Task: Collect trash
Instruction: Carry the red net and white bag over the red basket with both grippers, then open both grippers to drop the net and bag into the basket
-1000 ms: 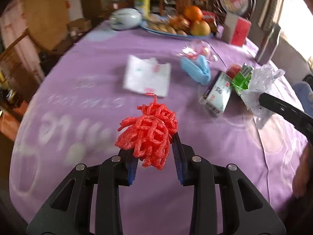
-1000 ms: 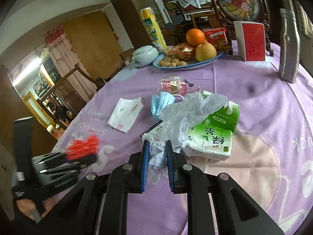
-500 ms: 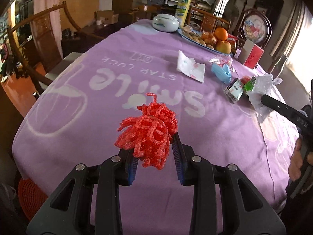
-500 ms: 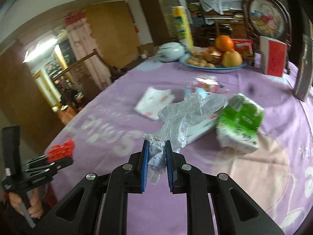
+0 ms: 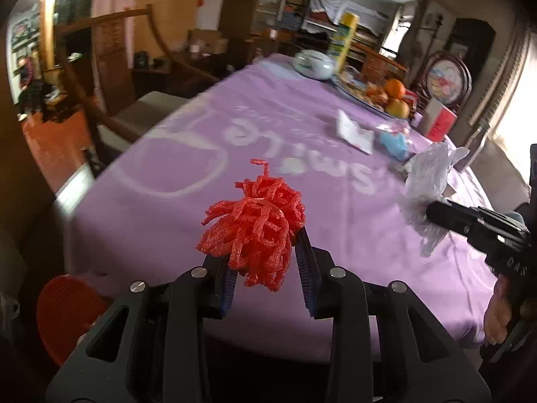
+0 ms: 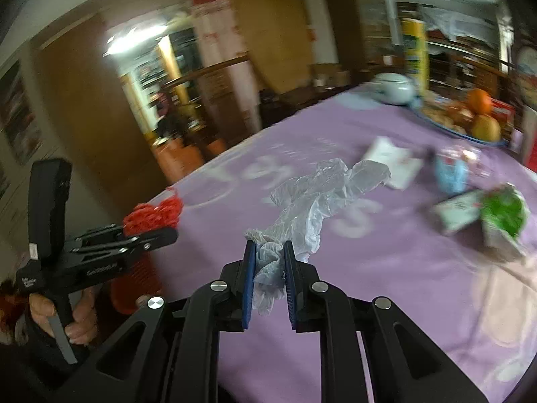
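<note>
The left gripper (image 5: 265, 255) is clamped on a crumpled red foam-net fruit sleeve (image 5: 255, 225) bulging above its jaws. The right gripper (image 6: 268, 262) pinches a thin translucent plastic glove (image 6: 315, 198) — its loose end trails ahead of the jaws over the purple tablecloth (image 6: 386, 268).

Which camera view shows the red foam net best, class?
The left wrist view: the red foam net fills the centre, sharp, clamped in the left gripper. The right wrist view shows it small and blurred at the table's edge.
</note>
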{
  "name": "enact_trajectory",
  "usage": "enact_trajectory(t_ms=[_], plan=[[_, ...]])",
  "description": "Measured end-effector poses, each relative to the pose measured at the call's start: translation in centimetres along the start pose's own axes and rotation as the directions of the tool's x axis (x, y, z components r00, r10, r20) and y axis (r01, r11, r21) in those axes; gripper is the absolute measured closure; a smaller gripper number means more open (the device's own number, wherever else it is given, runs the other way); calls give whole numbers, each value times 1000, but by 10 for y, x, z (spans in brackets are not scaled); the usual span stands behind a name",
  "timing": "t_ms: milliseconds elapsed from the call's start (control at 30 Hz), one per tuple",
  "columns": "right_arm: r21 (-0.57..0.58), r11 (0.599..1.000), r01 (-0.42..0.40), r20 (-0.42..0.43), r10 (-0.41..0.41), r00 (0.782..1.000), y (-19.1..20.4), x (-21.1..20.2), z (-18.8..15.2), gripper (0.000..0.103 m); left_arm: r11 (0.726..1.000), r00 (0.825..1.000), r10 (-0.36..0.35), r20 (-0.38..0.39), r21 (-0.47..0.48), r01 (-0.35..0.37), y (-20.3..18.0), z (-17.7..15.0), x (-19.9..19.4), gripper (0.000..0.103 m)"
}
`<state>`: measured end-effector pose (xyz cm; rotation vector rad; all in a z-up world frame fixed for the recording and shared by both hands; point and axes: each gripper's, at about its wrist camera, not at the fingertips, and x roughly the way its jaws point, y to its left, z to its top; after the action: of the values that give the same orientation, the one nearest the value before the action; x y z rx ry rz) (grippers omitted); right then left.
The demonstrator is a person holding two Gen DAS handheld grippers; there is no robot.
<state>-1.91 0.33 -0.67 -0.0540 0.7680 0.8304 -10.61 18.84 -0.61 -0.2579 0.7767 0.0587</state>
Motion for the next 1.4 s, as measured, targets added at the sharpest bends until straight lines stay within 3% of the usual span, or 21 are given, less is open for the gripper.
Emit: enact_trajectory(t_ms=[233,433,567,700,833,933,1033,1100,1167,1233,1300,1400], plan=[[-145,977,-158,-95,145,985,88,45,7,86,985,993,114,33,-133,-109,72,-31,-44,70],[-249,922,-295,-197,250,948,168,91,11,85,927,974,224,-40,-298,-226,159,-72,-57,70],[-277,874,-400,-308,313,898,224,138,3,85,873,956,262,-135,-388,-294,214,-99,-46,69],[-252,843,-476,-436,340,833,265,196,-14,85,808,924,285,-255,-454,-375,265,-133,-21,70],[-223,836,-502,-556,314,770,293,256,-35,85,763,913,224,-340,-522,-381,301,-160,0,70],[-216,838,-502,-611,285,739,300,289,-48,85,735,901,223,-372,-543,-406,317,-171,7,68],[-208,833,-512,-648,275,710,306,306,-60,84,724,890,236,-390,-541,-429,330,-171,9,65],[-212,833,-511,-658,265,705,311,314,-66,80,716,884,248,-396,-539,-443,334,-168,10,63],[-226,838,-497,-655,247,714,315,318,-70,66,709,872,272,-407,-528,-467,339,-167,12,61],[-234,837,-495,-654,241,717,316,318,-72,61,709,866,290,-407,-516,-481,341,-164,11,54],[-227,837,-498,-661,243,710,315,323,-76,53,705,860,304,-410,-510,-493,340,-164,10,38],[-212,839,-501,-662,254,705,310,320,-77,50,703,854,324,-408,-500,-505,339,-162,9,31]])
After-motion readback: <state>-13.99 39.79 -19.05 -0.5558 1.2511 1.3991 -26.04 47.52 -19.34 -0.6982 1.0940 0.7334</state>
